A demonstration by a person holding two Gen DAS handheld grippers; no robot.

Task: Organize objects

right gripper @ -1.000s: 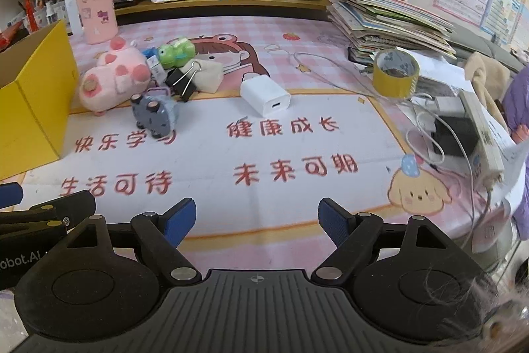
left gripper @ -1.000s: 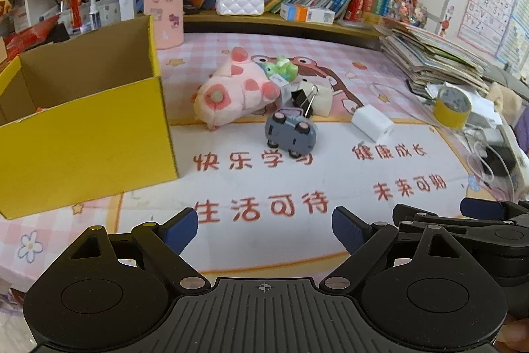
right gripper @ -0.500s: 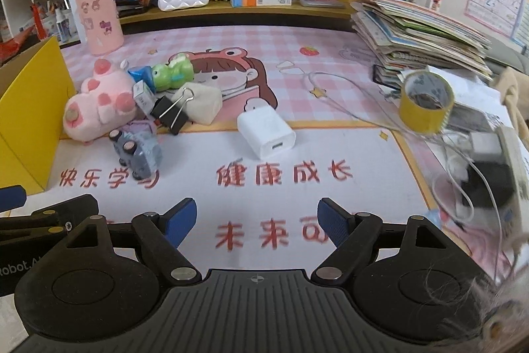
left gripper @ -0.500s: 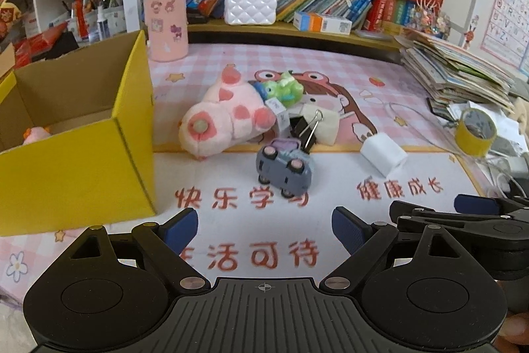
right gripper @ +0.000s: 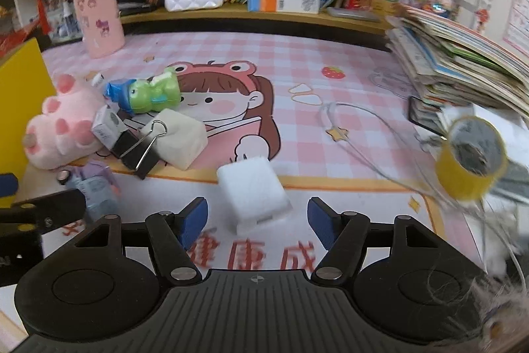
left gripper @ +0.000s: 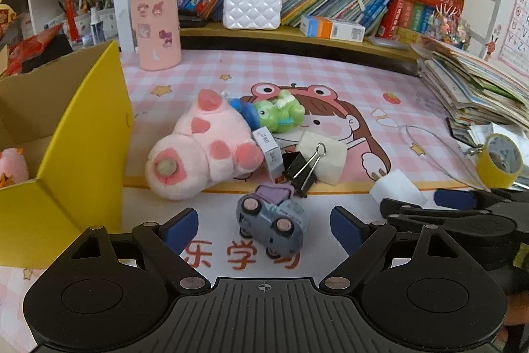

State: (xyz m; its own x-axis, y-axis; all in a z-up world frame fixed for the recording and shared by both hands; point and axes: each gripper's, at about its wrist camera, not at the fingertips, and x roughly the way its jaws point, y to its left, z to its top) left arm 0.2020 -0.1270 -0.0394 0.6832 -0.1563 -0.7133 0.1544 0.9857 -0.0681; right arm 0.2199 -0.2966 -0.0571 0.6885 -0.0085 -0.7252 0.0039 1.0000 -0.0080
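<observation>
My left gripper [left gripper: 264, 229] is open, its blue pads on either side of a grey toy car [left gripper: 271, 223] without touching it. A pink plush pig [left gripper: 201, 151], a green frog figure [left gripper: 281, 114], a small box [left gripper: 269, 151], a black binder clip [left gripper: 302, 169] and a cream block [left gripper: 325, 159] lie behind the car. My right gripper [right gripper: 257, 220] is open, with a white charger block [right gripper: 253, 192] just ahead of its pads. The yellow box [left gripper: 71, 154] stands at the left with a pink toy [left gripper: 11, 166] inside.
A yellow tape roll [right gripper: 471, 156] and a white cable [right gripper: 363, 134] lie to the right by a stack of books [right gripper: 463, 62]. A pink cup [left gripper: 155, 25] and a white purse [left gripper: 252, 9] stand at the back by the bookshelf.
Both grippers have moved forward over the mat. The toy car now sits between my left pads and the white charger sits close before my right pads. Both stay open.
</observation>
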